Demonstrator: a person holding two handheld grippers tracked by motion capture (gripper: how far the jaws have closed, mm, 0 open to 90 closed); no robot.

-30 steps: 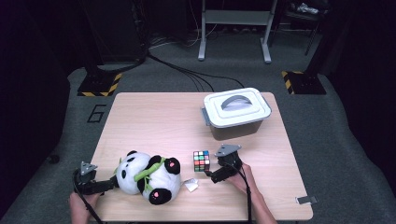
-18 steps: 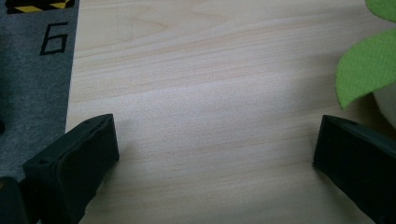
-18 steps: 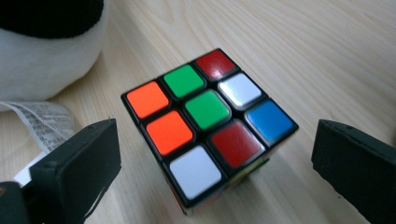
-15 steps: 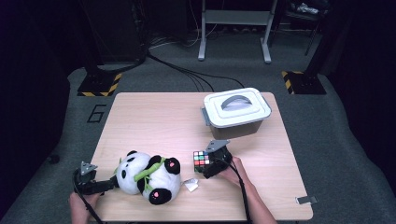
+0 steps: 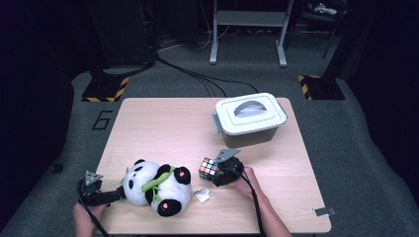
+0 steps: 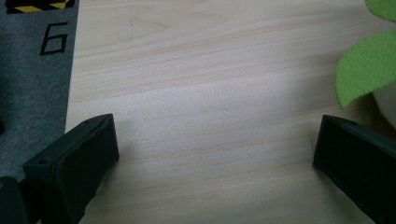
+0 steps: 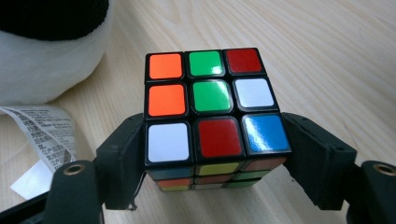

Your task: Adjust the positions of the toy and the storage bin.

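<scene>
A scrambled Rubik's cube (image 5: 208, 168) (image 7: 210, 102) rests on the wooden table (image 5: 163, 123), just right of a plush panda (image 5: 157, 184). My right gripper (image 5: 213, 172) (image 7: 215, 125) reaches it from the right. Its jaws have just been closing and both pads now press the cube's two sides. My left gripper (image 5: 118, 193) (image 6: 217, 123) lies low at the table's front left corner with its tips by the panda's head. Its jaws stand wide open over bare wood, and the panda's green leaf (image 6: 369, 65) is beside one jaw.
A grey box with a white handled lid (image 5: 249, 118) stands at the back right of the table. The panda's white label (image 5: 201, 195) (image 7: 42, 135) lies on the wood near the cube. The table's left edge and grey floor (image 6: 28, 84) are close to my left gripper.
My right gripper has slid left up to the cube and its jaws have come in around it. The left gripper and the panda have stayed put.
</scene>
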